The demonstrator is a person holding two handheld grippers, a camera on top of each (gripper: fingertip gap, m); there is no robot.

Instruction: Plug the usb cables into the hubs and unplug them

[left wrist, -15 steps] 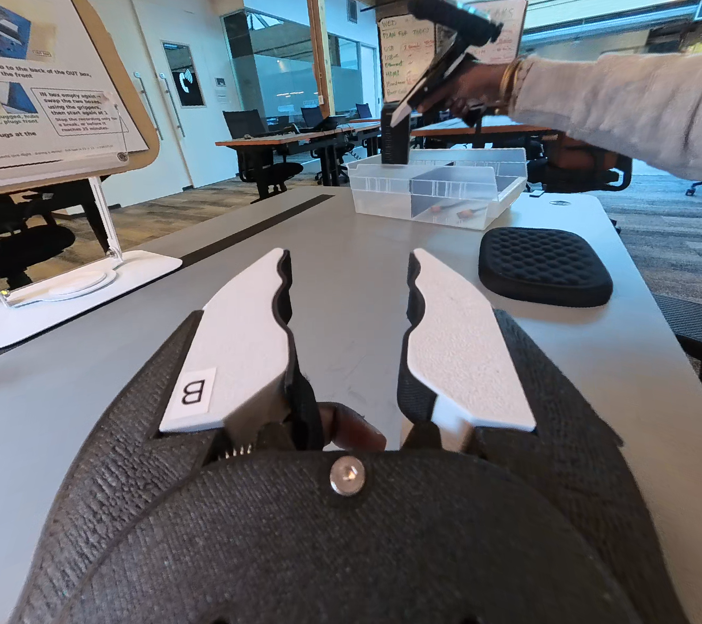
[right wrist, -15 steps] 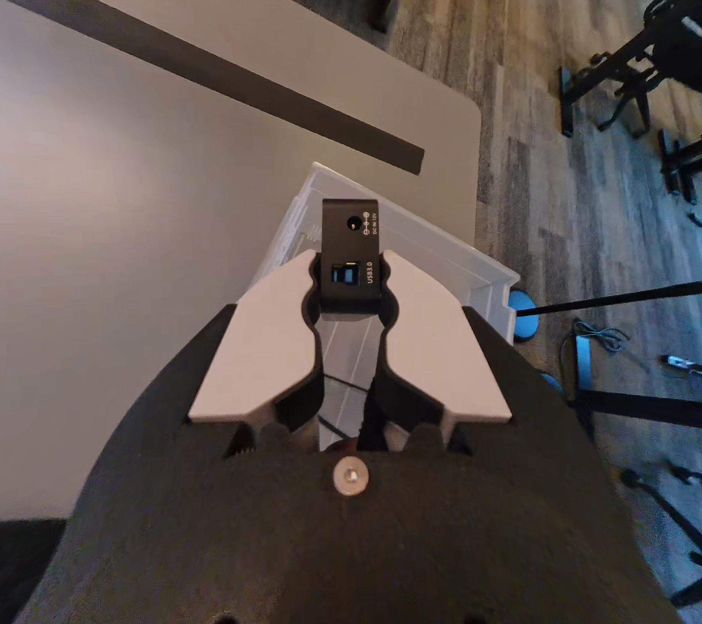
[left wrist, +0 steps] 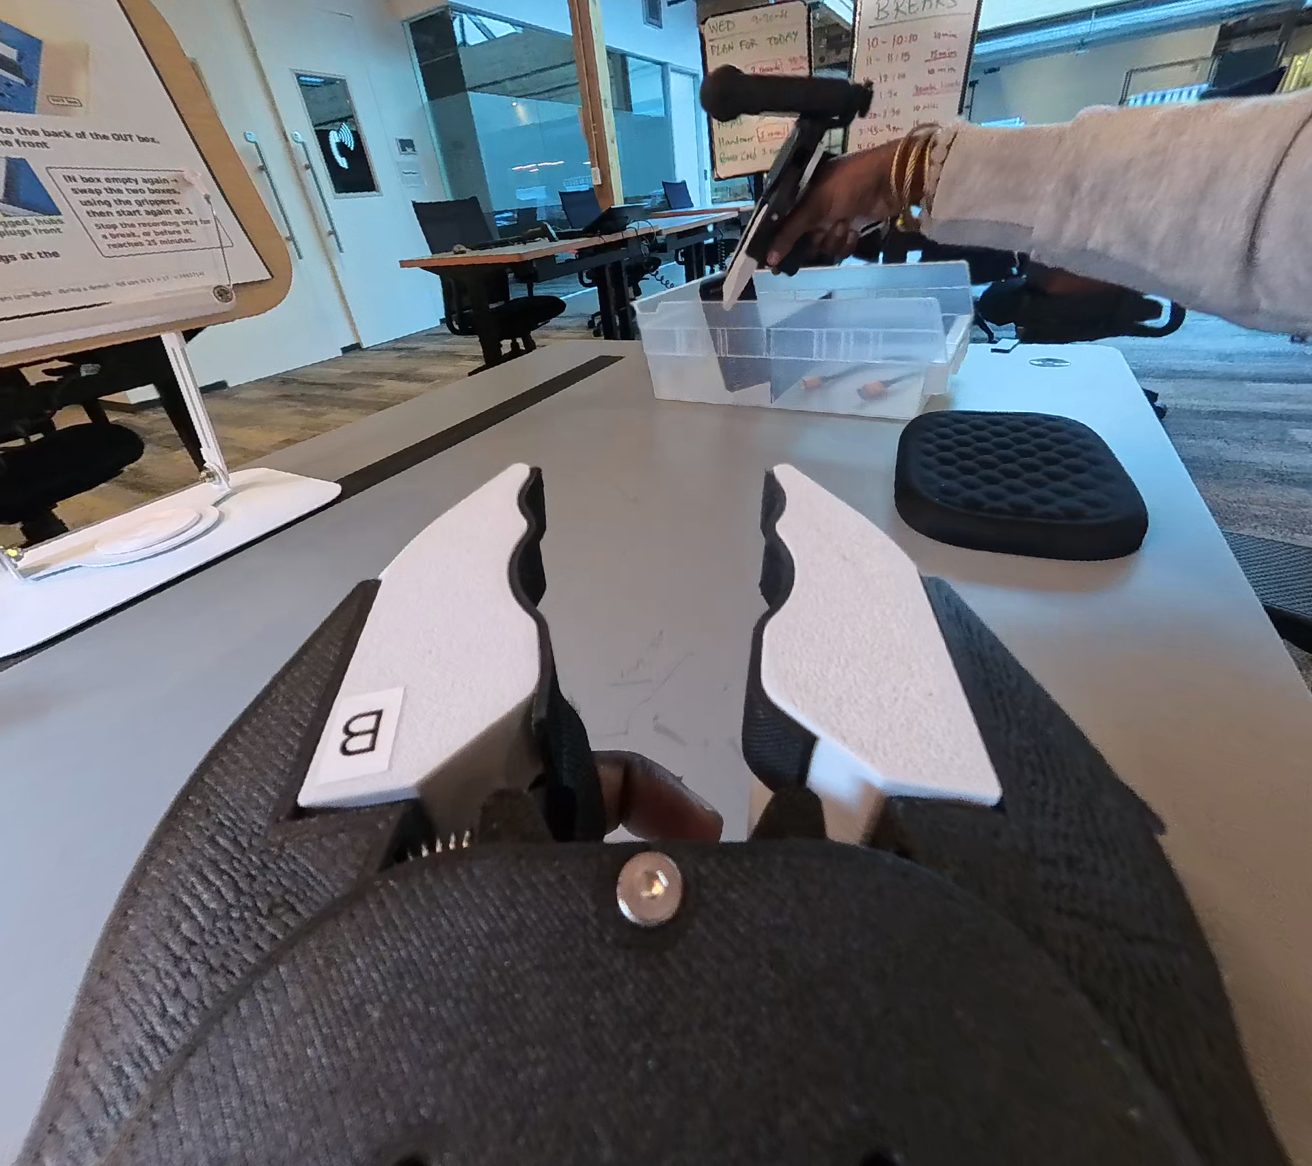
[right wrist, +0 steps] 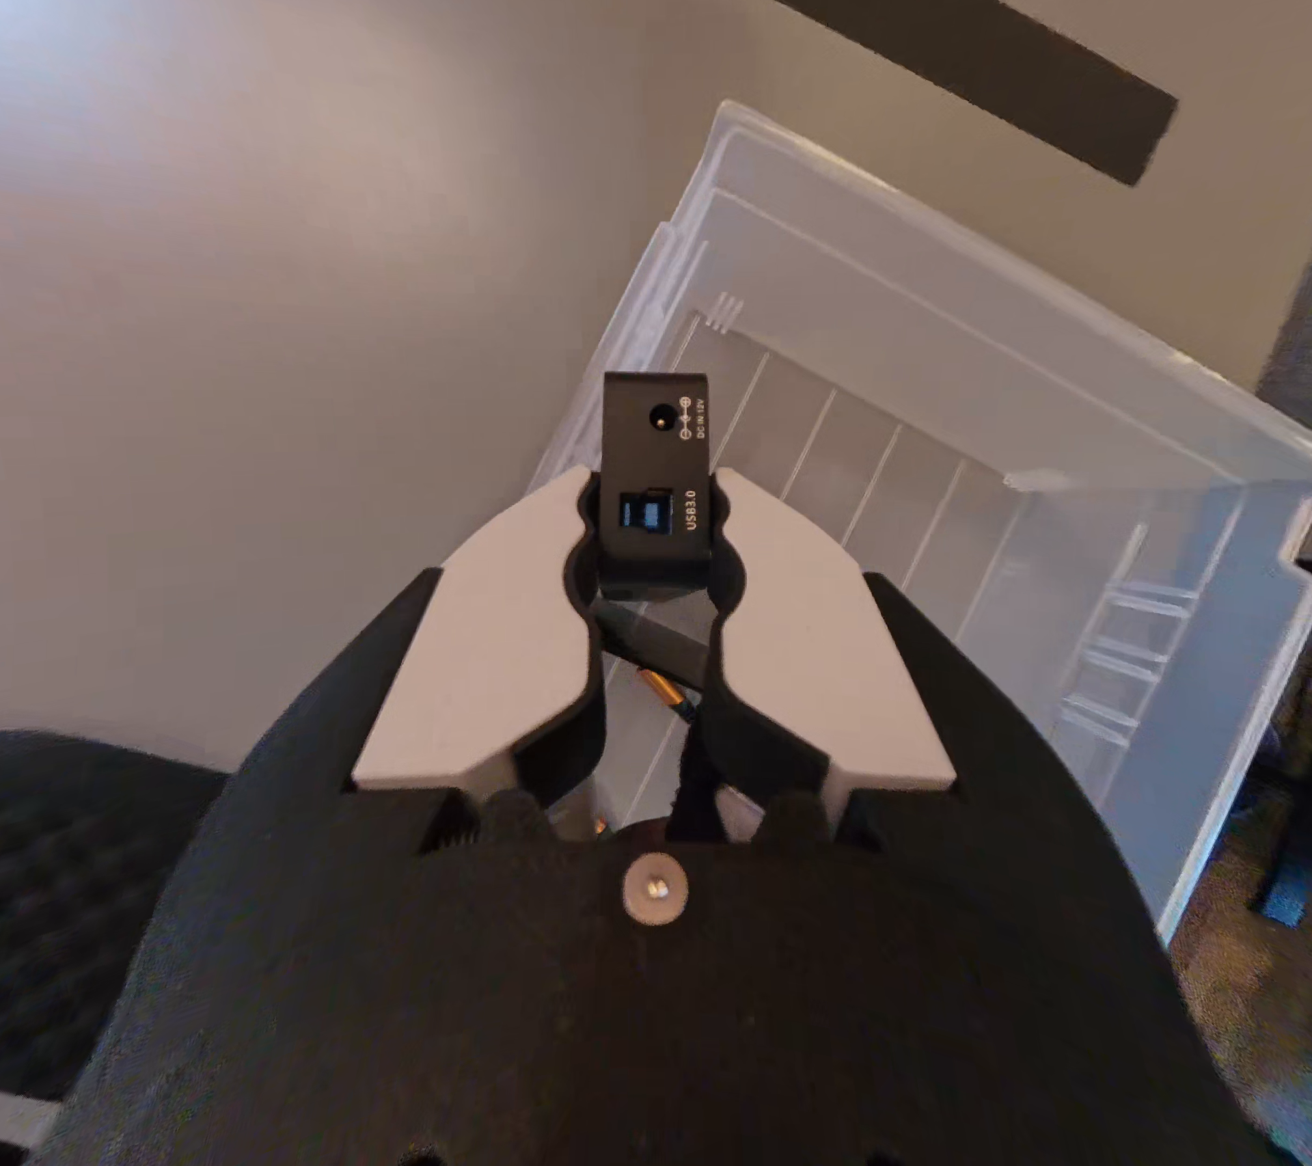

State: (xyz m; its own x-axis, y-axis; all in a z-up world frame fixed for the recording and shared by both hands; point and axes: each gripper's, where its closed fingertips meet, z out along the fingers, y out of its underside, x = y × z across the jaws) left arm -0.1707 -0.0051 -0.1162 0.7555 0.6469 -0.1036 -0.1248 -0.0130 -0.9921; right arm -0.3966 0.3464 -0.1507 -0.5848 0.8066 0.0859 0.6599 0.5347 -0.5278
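Right gripper (right wrist: 653,521) was clamped on a black hub (right wrist: 657,493), its white fingers (right wrist: 511,620) pressing the hub's two long sides near the lower end, so that the end face with a blue port and a round power socket faced the camera. It held the hub upright over a clear plastic bin (right wrist: 994,393), at the bin's corner nearest the bare tabletop (right wrist: 284,209). Below the hub, between the fingers, a cable (right wrist: 664,684) with an orange-gold plug lay on the bin's floor. In the left wrist view the same gripper (left wrist: 735,287) reached in from the right, held by a hand (left wrist: 831,216) with a grey sleeve (left wrist: 1107,209) and gold bangles, its tips dipping at the bin's (left wrist: 802,379) far left corner; the hub there showed as a dark shape (left wrist: 742,351) through the bin's wall. Two orange-tipped plugs (left wrist: 845,383) lay in the front compartment, right of a divider. Left gripper (left wrist: 653,535) stood wide open with nothing between its fingers (left wrist: 454,628), low over the grey tabletop (left wrist: 639,635) and well apart from the bin. A black padded rest (left wrist: 1015,486) lay near the tabletop's right edge, just in front of the bin. An instruction sheet on a white stand (left wrist: 156,535) stood at the left, beyond a dark strip (left wrist: 468,422) running across the tabletop.
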